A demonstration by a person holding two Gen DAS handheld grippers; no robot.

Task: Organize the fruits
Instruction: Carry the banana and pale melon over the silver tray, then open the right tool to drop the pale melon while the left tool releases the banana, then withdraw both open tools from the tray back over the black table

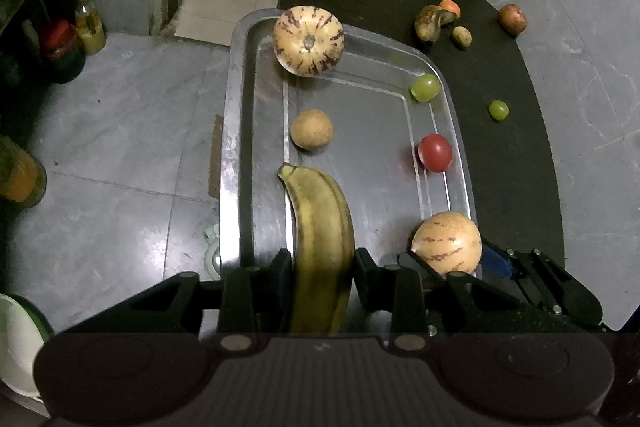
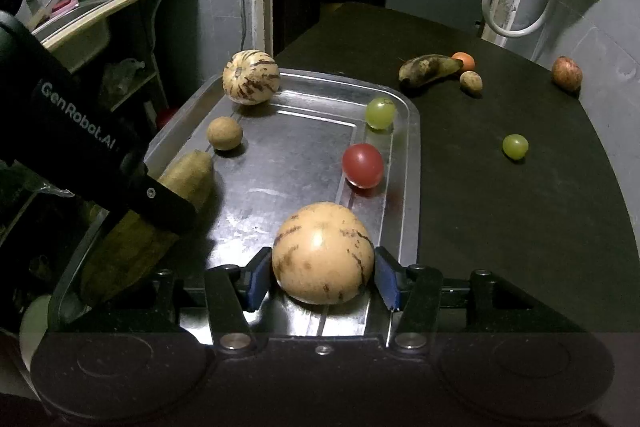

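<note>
A metal tray (image 1: 240, 131) (image 2: 408, 147) lies on the black table. My left gripper (image 1: 322, 267) is shut on a yellow banana (image 1: 320, 227) over the tray's near left; the banana also shows in the right wrist view (image 2: 188, 175). My right gripper (image 2: 322, 279) is shut on a striped pepino melon (image 2: 322, 253) (image 1: 446, 241) at the tray's near right. In the tray are a larger striped melon (image 1: 308, 41) (image 2: 250, 77), a brown round fruit (image 1: 311, 129) (image 2: 224, 133), a red tomato (image 1: 435, 153) (image 2: 363, 165) and a green grape (image 1: 425, 87) (image 2: 380, 113).
On the table right of the tray lie a green grape (image 2: 515, 146), a dark banana (image 2: 428, 69), an orange fruit (image 2: 464, 60), a small brown fruit (image 2: 471, 81) and a reddish apple (image 2: 566, 73). The table's left edge drops to a grey floor (image 1: 120, 147) with jars.
</note>
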